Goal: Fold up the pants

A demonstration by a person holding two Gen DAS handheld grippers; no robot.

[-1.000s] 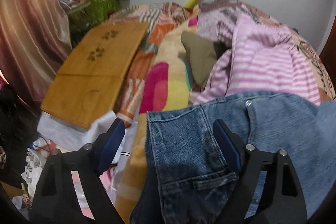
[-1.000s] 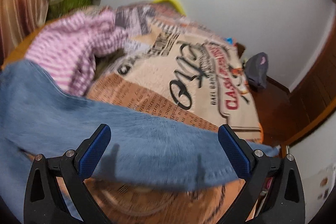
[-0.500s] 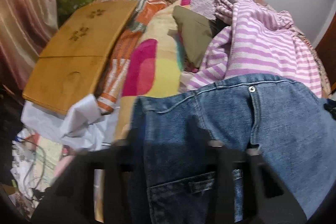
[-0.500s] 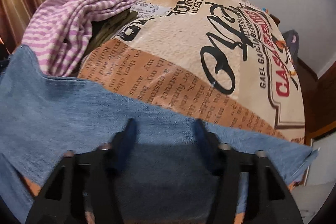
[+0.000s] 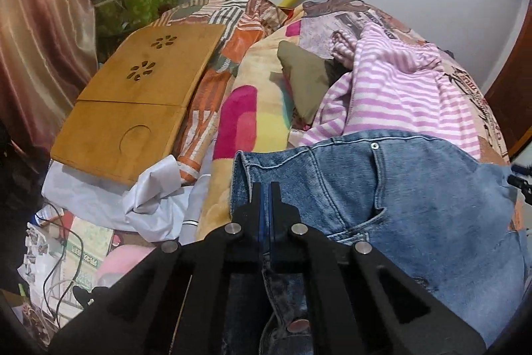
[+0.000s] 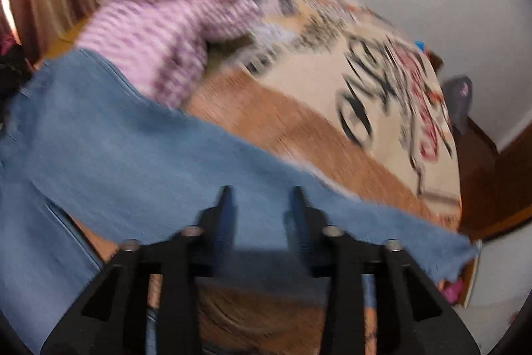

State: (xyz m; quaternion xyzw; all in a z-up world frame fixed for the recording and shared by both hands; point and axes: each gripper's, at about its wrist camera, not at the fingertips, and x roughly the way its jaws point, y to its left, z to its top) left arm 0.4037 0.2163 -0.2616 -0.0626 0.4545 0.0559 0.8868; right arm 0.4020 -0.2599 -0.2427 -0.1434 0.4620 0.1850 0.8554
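Blue jeans (image 5: 382, 188) lie across the near side of the bed, waistband to the left, one leg (image 6: 166, 155) running right. My left gripper (image 5: 265, 188) is shut on the jeans at the waistband's left corner. My right gripper (image 6: 261, 198) sits over the jeans leg with its fingers (image 6: 226, 205) partly closed, a clear gap between them, denim lying in the gap. The right wrist view is motion-blurred.
A pink striped garment (image 5: 399, 88) and an olive cloth (image 5: 306, 79) lie on the printed bedspread (image 6: 332, 88) behind the jeans. A wooden lap desk (image 5: 133, 108) lies at the left. White cloth and cables (image 5: 66, 255) clutter the floor at left. A door (image 6: 505, 188) is at right.
Both grippers went from wide open to closing: the left has shut on the waistband, the right has narrowed over the leg. The right camera tilted up again and is moving.
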